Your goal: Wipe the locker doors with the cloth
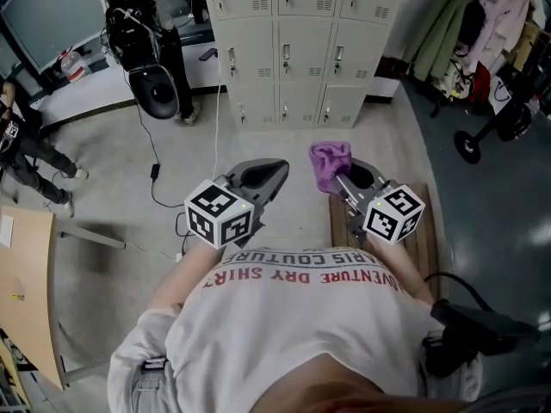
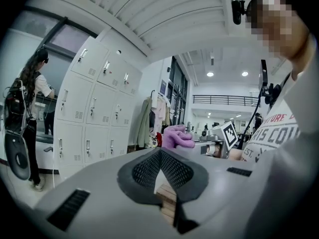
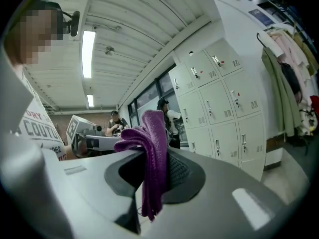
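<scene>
Grey floor [image 1: 129, 170] under me, lockers [image 1: 288, 41] across the upper centre of the head view, straight ahead of both grippers and well apart from them. Right gripper [image 1: 351, 177] is clamped on the purple cloth [image 1: 331, 160], which bunches past the tips toward the lockers with a tail hanging down between the jaws. Left gripper [image 1: 265, 175] has its jaws together at the tips, nothing in them. My read: the right carries the wipe, reach is up-frame, and neither arm looks clearly nearer.

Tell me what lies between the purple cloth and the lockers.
Only bare grey floor, seen in the head view, between the cloth and the lockers.
</scene>
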Tool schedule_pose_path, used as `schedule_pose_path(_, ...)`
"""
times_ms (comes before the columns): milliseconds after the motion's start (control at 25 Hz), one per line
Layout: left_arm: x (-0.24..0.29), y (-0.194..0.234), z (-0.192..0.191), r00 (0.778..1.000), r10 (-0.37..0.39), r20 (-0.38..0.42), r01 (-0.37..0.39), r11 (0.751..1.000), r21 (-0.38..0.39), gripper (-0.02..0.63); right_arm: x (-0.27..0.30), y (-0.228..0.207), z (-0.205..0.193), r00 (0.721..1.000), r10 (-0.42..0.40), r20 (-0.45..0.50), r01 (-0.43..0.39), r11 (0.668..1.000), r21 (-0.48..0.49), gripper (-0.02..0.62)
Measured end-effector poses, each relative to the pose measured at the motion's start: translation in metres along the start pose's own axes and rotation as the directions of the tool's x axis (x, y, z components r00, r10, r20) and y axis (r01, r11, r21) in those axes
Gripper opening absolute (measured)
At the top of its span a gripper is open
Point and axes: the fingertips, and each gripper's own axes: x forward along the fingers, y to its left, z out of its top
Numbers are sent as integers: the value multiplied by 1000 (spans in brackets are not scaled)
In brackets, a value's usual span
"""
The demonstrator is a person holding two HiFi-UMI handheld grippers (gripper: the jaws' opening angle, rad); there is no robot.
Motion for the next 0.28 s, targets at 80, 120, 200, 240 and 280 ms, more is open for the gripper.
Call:
schedule_pose_path(80,-2,1,1,1000,-4,-3,4,1000,0,2,1,1,1,1000,-8,-2,8,1000,4,61)
schedule_pose_path(120,-3,0,3,1000,-7,-3,7,1000,-1,2,0,3,2,1000,-11,-2,11,1000,7,61)
schedule_pose_path(200,-5,-1,6,1000,-11,-3,11,1000,-1,2,0,6,6,1000,-14,-2,14,1000,13,61)
schedule_pose_path(240,-6,-2,9,1000,-13,-3,13,1000,-1,2,-1,7,8,1000,-15,-1,15,1000,16,61)
schedule_pose_path(280,-7,-3,11,1000,-15,-2,15,1000,-1,2,-1,8,10,1000,-16,0,16,1000,18,61)
